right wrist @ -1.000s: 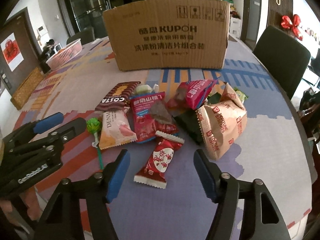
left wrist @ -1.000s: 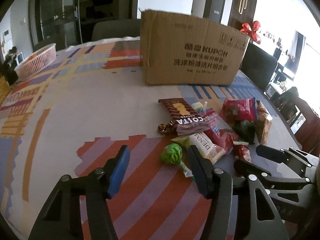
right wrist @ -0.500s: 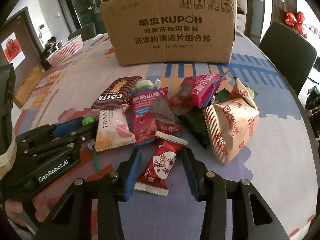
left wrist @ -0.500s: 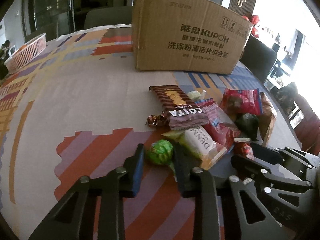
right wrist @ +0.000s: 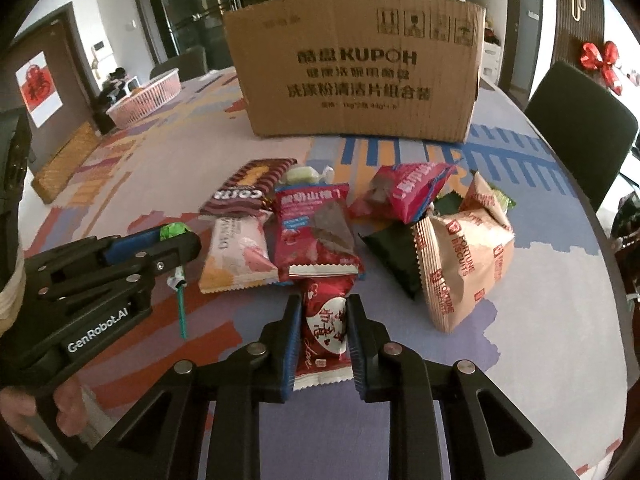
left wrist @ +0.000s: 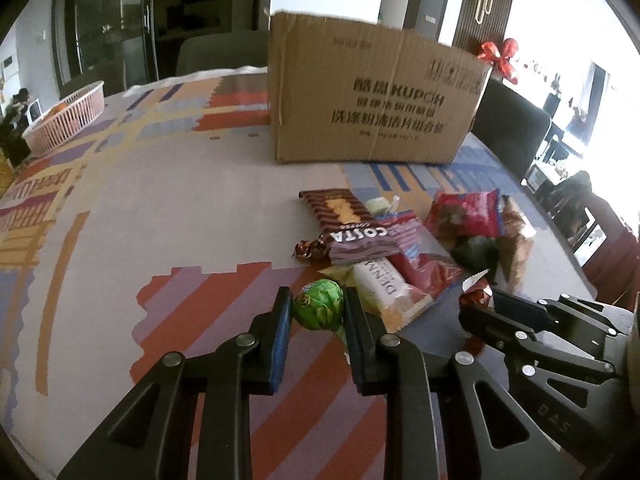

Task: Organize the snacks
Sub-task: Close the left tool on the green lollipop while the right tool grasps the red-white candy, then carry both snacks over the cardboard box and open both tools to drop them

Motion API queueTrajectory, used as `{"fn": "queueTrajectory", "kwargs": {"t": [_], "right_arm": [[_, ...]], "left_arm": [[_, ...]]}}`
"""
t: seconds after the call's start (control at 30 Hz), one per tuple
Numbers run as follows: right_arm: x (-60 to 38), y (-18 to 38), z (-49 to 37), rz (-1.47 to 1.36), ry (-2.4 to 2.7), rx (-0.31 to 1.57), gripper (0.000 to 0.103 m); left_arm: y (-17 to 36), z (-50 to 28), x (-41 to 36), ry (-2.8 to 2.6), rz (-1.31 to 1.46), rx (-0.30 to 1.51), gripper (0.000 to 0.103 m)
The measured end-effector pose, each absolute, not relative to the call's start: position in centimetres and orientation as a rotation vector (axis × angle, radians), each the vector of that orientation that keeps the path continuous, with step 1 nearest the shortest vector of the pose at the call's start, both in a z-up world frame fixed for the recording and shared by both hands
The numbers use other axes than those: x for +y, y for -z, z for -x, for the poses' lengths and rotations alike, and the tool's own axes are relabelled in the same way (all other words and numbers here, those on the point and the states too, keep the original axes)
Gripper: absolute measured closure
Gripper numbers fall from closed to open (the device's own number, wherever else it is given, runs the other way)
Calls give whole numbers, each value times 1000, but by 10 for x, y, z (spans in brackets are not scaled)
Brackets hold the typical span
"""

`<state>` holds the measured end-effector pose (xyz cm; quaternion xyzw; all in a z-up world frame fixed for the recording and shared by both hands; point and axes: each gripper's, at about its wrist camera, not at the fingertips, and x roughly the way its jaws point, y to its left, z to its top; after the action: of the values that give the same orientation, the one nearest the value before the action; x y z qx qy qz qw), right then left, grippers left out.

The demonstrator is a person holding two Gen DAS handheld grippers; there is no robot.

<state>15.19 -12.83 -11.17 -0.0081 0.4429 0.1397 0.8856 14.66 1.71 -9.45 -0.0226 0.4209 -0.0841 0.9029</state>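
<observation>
My left gripper (left wrist: pixel 318 308) is shut on a green lollipop (left wrist: pixel 320 309), low over the tablecloth; its green stick (right wrist: pixel 181 308) shows in the right wrist view. My right gripper (right wrist: pixel 320 316) is shut on a red and white candy packet (right wrist: pixel 323 334), low over the cloth. Beyond them lies a heap of snacks: a brown Costa packet (left wrist: pixel 352 232), a pale Denmark packet (right wrist: pixel 236 252), red bags (right wrist: pixel 316 232) and a tan Fortune Biscuits bag (right wrist: pixel 464 256). An open cardboard box (left wrist: pixel 372 100) stands behind the heap.
A pink plastic basket (left wrist: pixel 64 120) sits at the far left of the table. A dark chair (right wrist: pixel 580 132) stands at the right edge. A small wrapped chocolate (left wrist: pixel 310 249) lies left of the Costa packet. The table edge curves along the right.
Both grippers went from wide open to shut: the left closed on the green lollipop, the right on the red and white packet. Both moved slightly forward toward the heap.
</observation>
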Motion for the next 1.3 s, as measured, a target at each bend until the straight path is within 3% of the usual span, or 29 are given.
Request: {"fn": "queueTrajectory", "kwargs": {"t": [0.7, 1.3], "right_arm": [[-150, 35, -148, -31, -351, 685, 80], [-171, -40, -210, -38, -326, 509, 80]], "left_arm": [[16, -141, -8, 169, 8, 687, 77], [-58, -217, -20, 214, -13, 582, 77]]}}
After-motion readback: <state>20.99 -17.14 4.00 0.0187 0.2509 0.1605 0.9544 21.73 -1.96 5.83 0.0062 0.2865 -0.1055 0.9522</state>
